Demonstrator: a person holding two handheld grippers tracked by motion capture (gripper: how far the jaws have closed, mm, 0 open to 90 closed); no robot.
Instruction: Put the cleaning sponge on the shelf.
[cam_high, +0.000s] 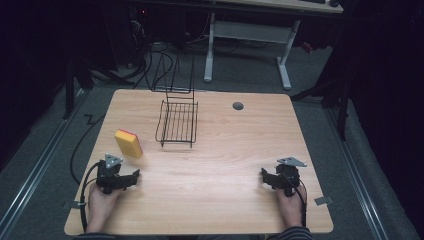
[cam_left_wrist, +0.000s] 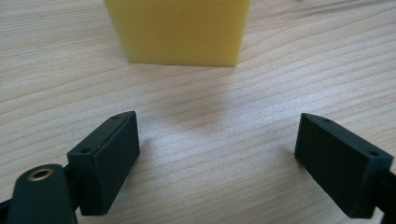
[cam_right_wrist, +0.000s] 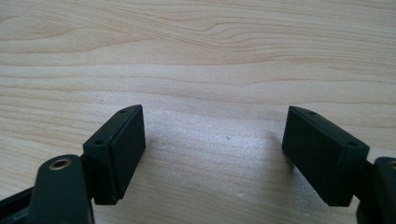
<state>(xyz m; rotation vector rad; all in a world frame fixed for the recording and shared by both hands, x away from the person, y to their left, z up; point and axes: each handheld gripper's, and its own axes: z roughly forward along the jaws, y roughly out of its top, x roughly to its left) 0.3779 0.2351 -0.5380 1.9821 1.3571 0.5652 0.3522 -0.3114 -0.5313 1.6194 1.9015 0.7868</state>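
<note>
A yellow sponge (cam_high: 128, 143) with an orange-red top edge stands on the wooden table (cam_high: 215, 200) at the left, just beyond my left gripper (cam_high: 131, 178). In the left gripper view the sponge (cam_left_wrist: 180, 30) sits straight ahead of the open jaws, a short gap away, and my left gripper (cam_left_wrist: 217, 140) holds nothing. A black wire rack (cam_high: 177, 122) rests at the table's back middle. My right gripper (cam_high: 265, 176) lies low on the table at the right, open, with bare wood between its jaws (cam_right_wrist: 215, 135).
A small round grommet hole (cam_high: 238, 106) sits in the table's back right. Behind the table stand a white desk frame (cam_high: 247, 40) and cables on the floor. A hand holds each gripper near the front edge.
</note>
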